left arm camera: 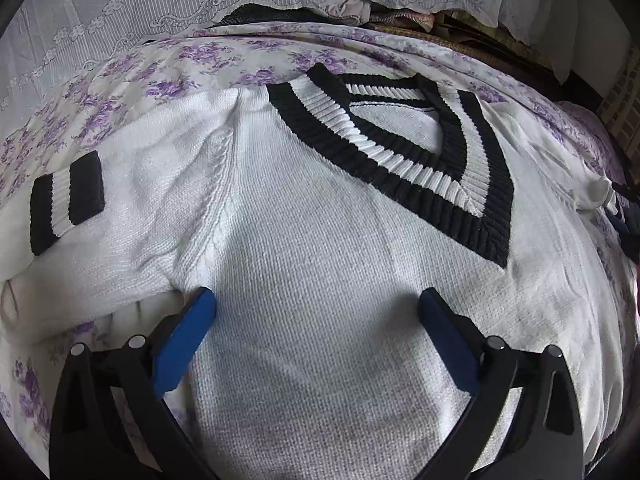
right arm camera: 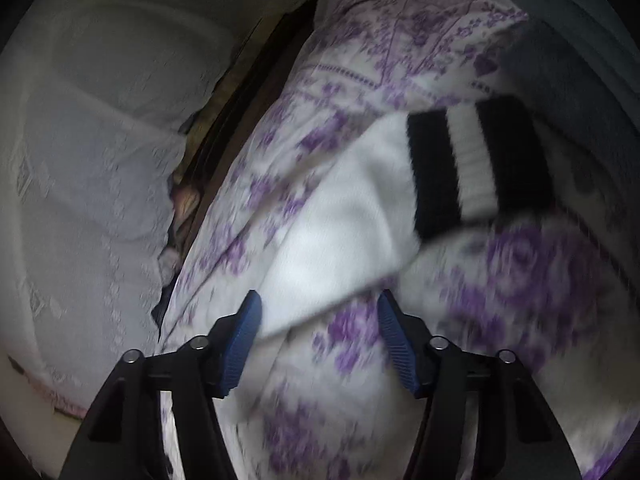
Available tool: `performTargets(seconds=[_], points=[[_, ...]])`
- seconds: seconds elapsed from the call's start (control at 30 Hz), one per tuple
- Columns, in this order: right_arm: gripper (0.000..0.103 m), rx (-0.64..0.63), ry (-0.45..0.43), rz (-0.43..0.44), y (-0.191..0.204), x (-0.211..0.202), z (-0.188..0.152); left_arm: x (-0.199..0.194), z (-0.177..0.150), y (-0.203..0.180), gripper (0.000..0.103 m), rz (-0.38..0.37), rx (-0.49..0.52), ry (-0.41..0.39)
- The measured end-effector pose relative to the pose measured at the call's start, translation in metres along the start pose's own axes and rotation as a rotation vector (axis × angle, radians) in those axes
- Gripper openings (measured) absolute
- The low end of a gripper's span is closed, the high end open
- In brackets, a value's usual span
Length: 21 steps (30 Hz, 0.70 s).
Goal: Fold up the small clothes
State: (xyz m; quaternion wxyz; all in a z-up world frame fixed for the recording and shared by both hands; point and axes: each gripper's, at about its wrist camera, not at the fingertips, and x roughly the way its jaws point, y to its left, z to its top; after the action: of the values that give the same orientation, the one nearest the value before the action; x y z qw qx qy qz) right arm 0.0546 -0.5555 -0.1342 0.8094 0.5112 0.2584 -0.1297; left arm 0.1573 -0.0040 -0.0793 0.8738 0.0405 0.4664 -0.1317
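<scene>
The white sweater (left arm camera: 304, 248) lay spread flat on the flowery bedsheet (left arm camera: 132, 80), not folded yet, and the left gripper (left arm camera: 316, 304) and right gripper (right arm camera: 320, 312) were both open, holding nothing.

Sweater (left arm camera: 304, 240) flat on bed sheet (left arm camera: 168, 64), collar (left arm camera: 400, 152) at far end, one sleeve cuff (left arm camera: 66, 202) out left, lace cover (left arm camera: 120, 4) behind bed

Purple-flowered bedsheet (left arm camera: 192, 56), white lace cloth (left arm camera: 120, 4) draped behind
</scene>
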Motion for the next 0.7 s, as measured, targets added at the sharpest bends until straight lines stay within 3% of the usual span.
performTargets(seconds=[0.03, 0.07, 0.13, 0.27, 0.37, 0.43, 0.5, 0.57, 0.7], points=[[0.04, -0.001, -0.024, -0.014, -0.004, 0.002, 0.006, 0.0, 0.0, 0.0, 0.099, 0.001, 0.0, 0.0], [0.023, -0.027, -0.051, -0.051, -0.005, 0.002, 0.009, 0.0, 0.0, 0.0, 0.099, 0.001, 0.0, 0.0], [0.006, -0.109, -0.125, -0.127, -0.001, -0.003, 0.017, 0.0, 0.0, 0.0, 0.099, 0.002, 0.001, 0.0], [0.006, -0.316, -0.313, -0.296, 0.033, -0.042, 0.017, 0.001, 0.0, 0.0, 0.099, 0.004, 0.002, -0.001], [0.009, -0.365, -0.239, -0.432, 0.024, -0.025, 0.015, 0.001, 0.0, 0.0, 0.099, 0.005, 0.003, -0.001], [0.028, -0.367, -0.137, -0.523, 0.011, -0.01, 0.013, 0.001, 0.0, 0.0, 0.099, 0.005, 0.002, -0.001], [0.033, -0.33, -0.172, -0.496, 0.006, -0.03, 0.012, 0.001, 0.001, 0.0, 0.099, 0.004, 0.002, -0.001], [0.035, -0.312, -0.267, -0.44, 0.016, -0.059, 0.008, 0.001, 0.0, 0.0, 0.099, 0.005, 0.001, -0.001], [0.04, -0.447, -0.41, -0.412, 0.049, -0.079, -0.01, 0.0, 0.001, 0.001, 0.099, -0.009, -0.008, -0.005]])
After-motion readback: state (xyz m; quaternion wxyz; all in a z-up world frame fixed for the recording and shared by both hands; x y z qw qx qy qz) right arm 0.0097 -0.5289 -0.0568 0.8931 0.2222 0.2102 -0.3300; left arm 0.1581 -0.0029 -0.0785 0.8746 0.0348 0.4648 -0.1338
